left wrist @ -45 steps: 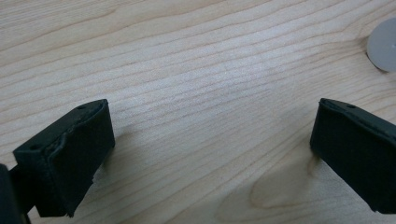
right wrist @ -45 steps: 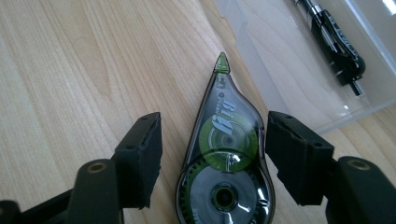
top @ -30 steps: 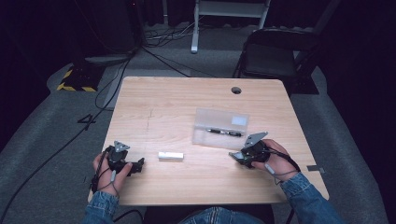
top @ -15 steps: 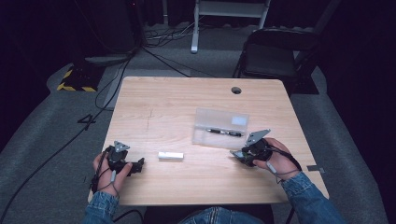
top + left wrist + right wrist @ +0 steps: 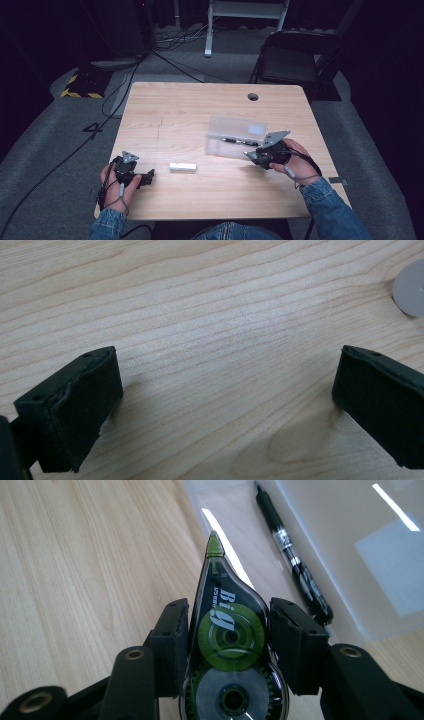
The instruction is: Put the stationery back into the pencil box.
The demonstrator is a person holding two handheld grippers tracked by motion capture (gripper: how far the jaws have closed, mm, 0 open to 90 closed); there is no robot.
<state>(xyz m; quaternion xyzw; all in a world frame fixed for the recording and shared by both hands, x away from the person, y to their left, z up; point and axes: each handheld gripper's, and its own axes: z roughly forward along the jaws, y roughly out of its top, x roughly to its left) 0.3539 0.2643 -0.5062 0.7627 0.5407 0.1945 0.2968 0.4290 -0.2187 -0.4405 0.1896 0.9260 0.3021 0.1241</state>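
Right gripper view puts the nearest thing first: the right gripper [image 5: 227, 645] has its two black jaws closed on a teardrop-shaped correction tape dispenser of clear smoky plastic with green reels [image 5: 226, 645], the pads pressing on its flat sides at about three and nine o'clock, and its green tip pointing to twelve o'clock toward the near wall of a shallow clear plastic box [image 5: 320, 540]. Inside that box a black pen with a silver band [image 5: 292, 555] lies along its floor, just beyond the tip toward one o'clock. My reading is that the dispenser is being carried to the box, and the risks follow from the grip: the pads hold a smooth, curved shell, so a jolt or a tilt could let it twist or slide out nose-first onto the pale wooden table [image 5: 75, 580]. If the tip comes in too low it may strike the thin wall and shove the light box away, or land on the pen and rock instead of settling flat. In the high view the right gripper [image 5: 260, 155] sits at the box's [image 5: 235, 131] near edge, about four o'clock on the table, while a small white rectangular eraser [image 5: 182, 167] lies toward six o'clock. Farther left, at seven o'clock, the left gripper [image 5: 142, 179] rests low with its jaws wide apart and empty over bare wood, as the left gripper view confirms.
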